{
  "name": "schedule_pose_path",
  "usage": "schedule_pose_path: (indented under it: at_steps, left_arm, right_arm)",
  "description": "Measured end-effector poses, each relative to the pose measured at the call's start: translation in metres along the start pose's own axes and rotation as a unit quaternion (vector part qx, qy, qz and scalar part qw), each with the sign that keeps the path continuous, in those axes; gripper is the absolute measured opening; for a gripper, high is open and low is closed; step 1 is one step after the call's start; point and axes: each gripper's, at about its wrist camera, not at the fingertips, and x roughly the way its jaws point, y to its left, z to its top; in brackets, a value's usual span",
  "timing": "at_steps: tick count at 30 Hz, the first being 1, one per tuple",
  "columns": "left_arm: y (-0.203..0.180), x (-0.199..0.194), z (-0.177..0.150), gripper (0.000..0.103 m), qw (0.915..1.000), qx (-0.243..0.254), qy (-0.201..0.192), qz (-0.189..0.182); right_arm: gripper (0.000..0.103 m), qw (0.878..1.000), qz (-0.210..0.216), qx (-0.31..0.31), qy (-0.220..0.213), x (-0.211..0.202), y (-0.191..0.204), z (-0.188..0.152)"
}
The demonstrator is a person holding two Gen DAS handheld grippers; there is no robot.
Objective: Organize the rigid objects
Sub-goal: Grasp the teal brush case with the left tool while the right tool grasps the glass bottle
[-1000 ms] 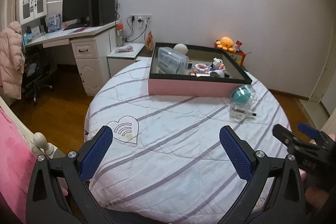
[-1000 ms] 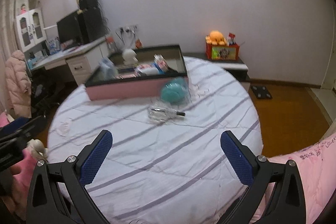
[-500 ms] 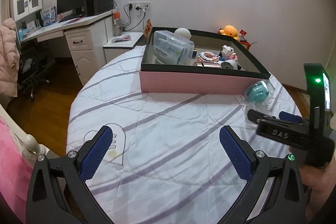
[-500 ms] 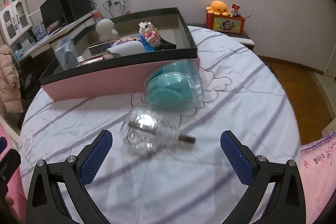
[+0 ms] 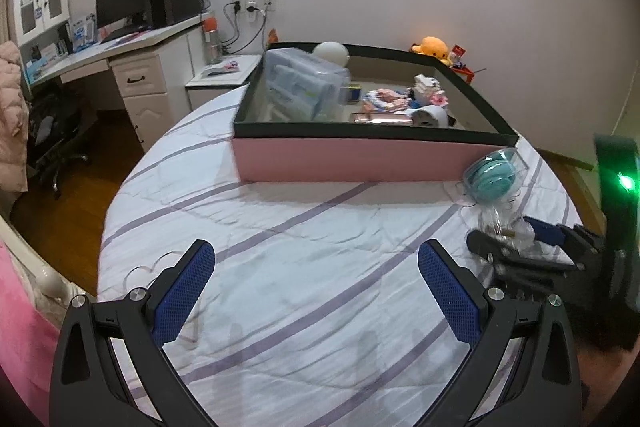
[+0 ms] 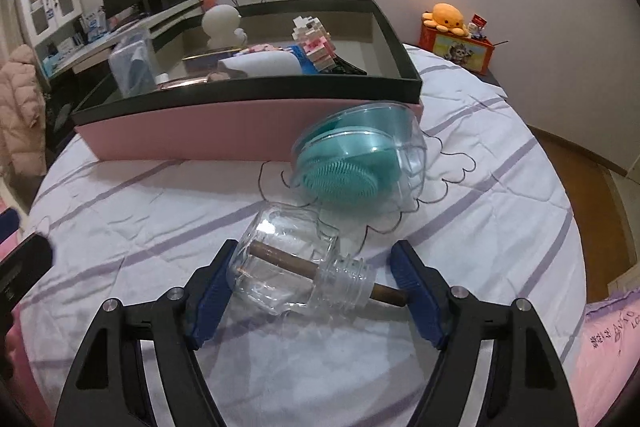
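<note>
Glass jar (image 6: 292, 263), lying on its side on the striped bed (image 6: 140, 227) beside a teal brush case (image 6: 360, 163), is now straddled by the right gripper (image 6: 312, 283), brought close within a second, jaws spread and unclosed; the left gripper (image 5: 316, 291) is held released.

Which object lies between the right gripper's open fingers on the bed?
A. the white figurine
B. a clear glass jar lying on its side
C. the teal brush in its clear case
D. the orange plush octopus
B: the clear glass jar lies on its side, a brown stick through its mouth, between the spread fingers of the right gripper, which have not closed on it.
</note>
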Motion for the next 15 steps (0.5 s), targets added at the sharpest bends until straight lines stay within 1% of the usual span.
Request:
schedule_pose_path:
  at_steps: [4,10,15]
  left_arm:
    - [-0.024,0.010,0.009,0.103,0.9997,0.013,0.007,-0.020]
    - [-0.066,0.035,0.026,0.103,0.9982,0.030,0.024,-0.045]
    - [-0.108,0.056,0.038,0.103,0.9946,0.048,0.044,-0.080]
  right_arm:
    - [0.077,1.000,-0.011,0.003,-0.009,-0.012,-0.013,-0.010]
    - [0.077,0.999,-0.034,0.023,-0.015,-0.020,-0.045,-0.020]
    - [0.077,0.998,-0.044,0.038,-0.019,-0.023,-0.066,-0.025]
